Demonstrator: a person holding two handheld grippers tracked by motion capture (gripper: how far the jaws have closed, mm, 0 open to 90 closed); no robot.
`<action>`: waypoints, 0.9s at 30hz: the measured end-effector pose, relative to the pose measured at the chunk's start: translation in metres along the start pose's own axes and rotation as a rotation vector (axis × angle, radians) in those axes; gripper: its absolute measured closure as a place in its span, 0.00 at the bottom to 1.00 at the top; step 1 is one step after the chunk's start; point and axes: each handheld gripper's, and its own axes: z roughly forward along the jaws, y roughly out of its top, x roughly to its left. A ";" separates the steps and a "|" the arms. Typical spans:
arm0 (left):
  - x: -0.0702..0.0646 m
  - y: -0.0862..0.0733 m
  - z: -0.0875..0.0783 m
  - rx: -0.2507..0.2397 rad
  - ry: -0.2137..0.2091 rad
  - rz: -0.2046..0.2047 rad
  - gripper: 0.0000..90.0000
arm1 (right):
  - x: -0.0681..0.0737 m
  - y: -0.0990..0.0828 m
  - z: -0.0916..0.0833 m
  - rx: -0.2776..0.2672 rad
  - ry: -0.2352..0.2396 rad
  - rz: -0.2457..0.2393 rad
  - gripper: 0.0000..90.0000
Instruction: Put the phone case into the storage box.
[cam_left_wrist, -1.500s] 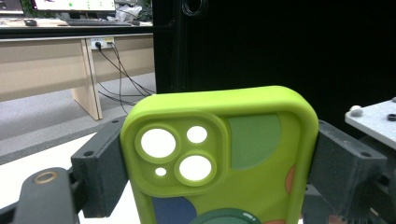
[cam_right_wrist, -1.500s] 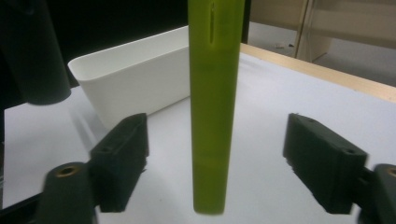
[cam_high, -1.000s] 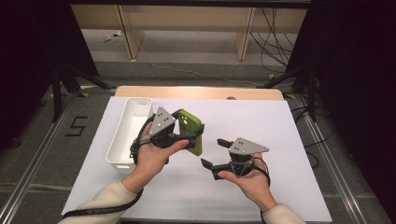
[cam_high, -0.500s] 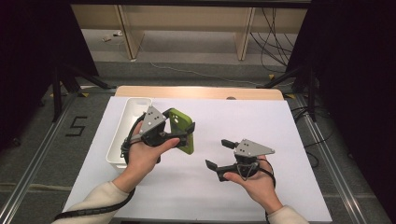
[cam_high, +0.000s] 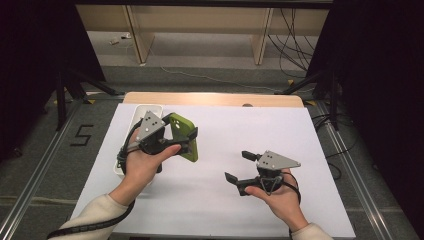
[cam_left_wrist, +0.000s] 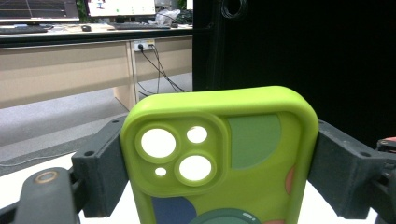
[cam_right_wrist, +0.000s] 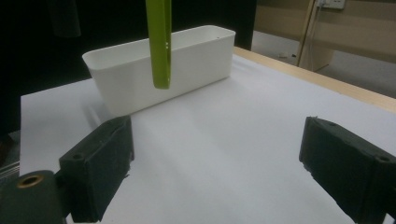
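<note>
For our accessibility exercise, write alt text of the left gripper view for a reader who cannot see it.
A lime-green phone case with round camera cut-outs stands upright, clamped at its two sides between the left gripper's black jaws. Behind it are a dark panel, a wooden desk and loose cables.

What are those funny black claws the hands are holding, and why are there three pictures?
A person holds two hand tools called grippers. One picture looks down from above the table; the other two come from small cameras riding on each gripper. The left gripper pinches a lime-green rubbery phone case by its sides and holds it above the table. The right gripper is open, with nothing between its jaws. On the white-covered table stands a long white plastic bin, beside the case.
</note>
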 end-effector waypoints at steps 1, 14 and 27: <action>0.001 0.000 -0.001 0.002 0.002 0.002 0.17 | 0.000 0.000 -0.001 0.001 -0.003 0.000 0.12; 0.016 0.003 -0.011 -0.003 0.036 -0.004 0.17 | -0.001 -0.004 -0.008 -0.004 -0.003 0.006 0.13; 0.030 0.005 -0.019 -0.003 0.070 -0.003 0.17 | -0.003 -0.007 -0.017 -0.012 -0.005 0.017 0.13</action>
